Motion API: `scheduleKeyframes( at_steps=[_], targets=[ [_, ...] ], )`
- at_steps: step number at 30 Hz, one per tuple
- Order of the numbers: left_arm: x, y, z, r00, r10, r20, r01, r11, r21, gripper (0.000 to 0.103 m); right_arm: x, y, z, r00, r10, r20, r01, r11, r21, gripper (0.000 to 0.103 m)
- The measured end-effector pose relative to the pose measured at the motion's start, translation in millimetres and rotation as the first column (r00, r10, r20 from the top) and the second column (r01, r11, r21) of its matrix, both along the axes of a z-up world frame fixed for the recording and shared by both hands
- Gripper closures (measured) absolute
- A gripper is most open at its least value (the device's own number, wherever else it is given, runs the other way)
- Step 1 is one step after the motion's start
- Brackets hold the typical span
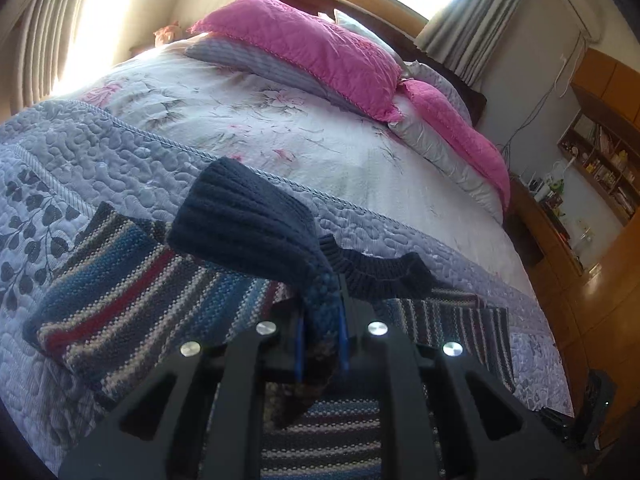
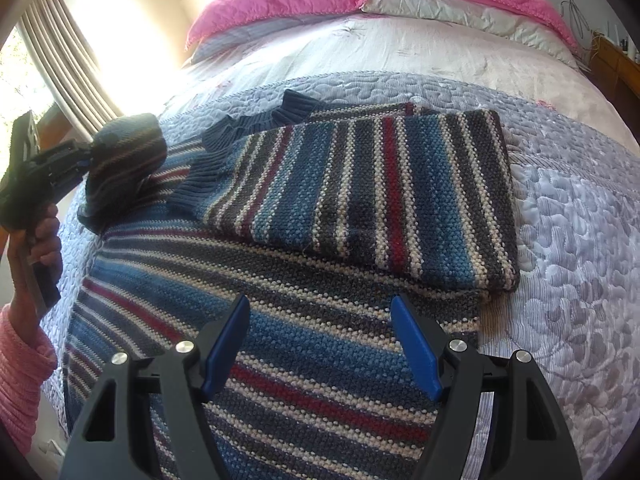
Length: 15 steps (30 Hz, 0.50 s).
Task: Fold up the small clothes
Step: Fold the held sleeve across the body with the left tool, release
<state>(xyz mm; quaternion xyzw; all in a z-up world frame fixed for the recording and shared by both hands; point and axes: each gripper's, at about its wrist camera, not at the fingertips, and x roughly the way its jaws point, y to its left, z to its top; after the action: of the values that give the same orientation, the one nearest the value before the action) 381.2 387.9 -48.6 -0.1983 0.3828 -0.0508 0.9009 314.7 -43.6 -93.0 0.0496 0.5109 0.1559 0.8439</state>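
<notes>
The left gripper is closed, its two blue-padded fingers pressed close together with a bunch of the striped sweater pinched between them, lifted off the bed. Seen from the right wrist view, that left gripper sits at the far left, pointing to the right, with the person's left hand wrapped around its handle from below and a pink knitted sleeve covering the forearm. The right gripper hovers low over the sweater, its blue pads spread wide apart and holding nothing.
</notes>
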Motion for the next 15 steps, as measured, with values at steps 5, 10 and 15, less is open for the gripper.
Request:
scheduleKeyframes(
  at_steps=[5, 10, 15],
  targets=[
    [10.4, -21.4, -25.8, 0.998, -0.027, -0.05, 0.027, 1.0, 0.015, 0.092, -3.1, -9.4, -5.0, 1.0, -0.016, -0.01, 0.016, 1.0, 0.003, 0.029],
    [12.0, -34.5, -39.7, 0.993, -0.083, -0.08, 0.084, 0.996, 0.011, 0.091, -3.9, -16.1, -9.5, 0.999, -0.029, -0.023, 0.029, 1.0, 0.01, 0.029],
    [3.9, -75.2, -38.7, 0.919, -0.381, -0.098, 0.387, 0.921, 0.042, 0.068, -4.2, -17.9, -12.0, 0.999, -0.034, -0.032, 0.035, 0.999, 0.016, 0.029]
  ],
)
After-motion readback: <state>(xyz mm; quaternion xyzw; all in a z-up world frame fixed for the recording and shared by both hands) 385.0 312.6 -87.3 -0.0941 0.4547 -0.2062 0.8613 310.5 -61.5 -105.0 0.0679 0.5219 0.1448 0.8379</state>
